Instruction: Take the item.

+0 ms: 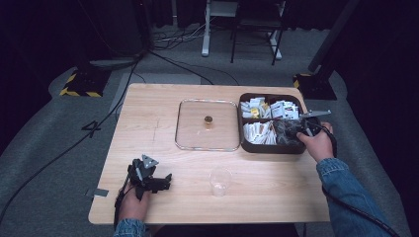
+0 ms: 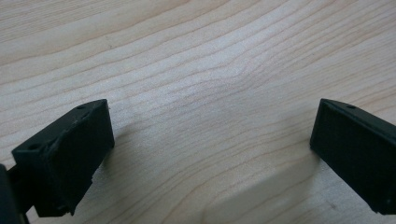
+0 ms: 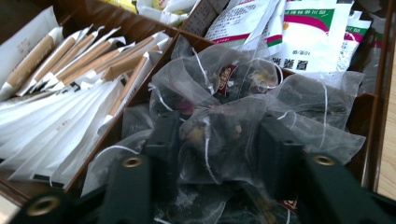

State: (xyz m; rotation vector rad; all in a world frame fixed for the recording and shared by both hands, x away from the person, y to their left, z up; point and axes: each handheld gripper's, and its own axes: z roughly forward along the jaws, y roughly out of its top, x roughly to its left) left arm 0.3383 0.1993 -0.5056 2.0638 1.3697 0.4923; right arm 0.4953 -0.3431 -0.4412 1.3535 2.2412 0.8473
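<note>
dark brown box [image 1: 245, 146], white-tan sachets [image 3: 70, 74], clear tea bag [image 3: 219, 135], black jaws.

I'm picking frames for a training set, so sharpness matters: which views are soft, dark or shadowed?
High view: dim, dark surroundings, low detail; the clear cup is faint against the table. Left gripper view: evenly lit, wood grain sharp, the near jaws slightly soft, each casting a soft shadow. Right gripper view: bright on the sachets, the mesh tea bag between the jaws fairly sharp, the bottom foreground blurred and dark.
</note>
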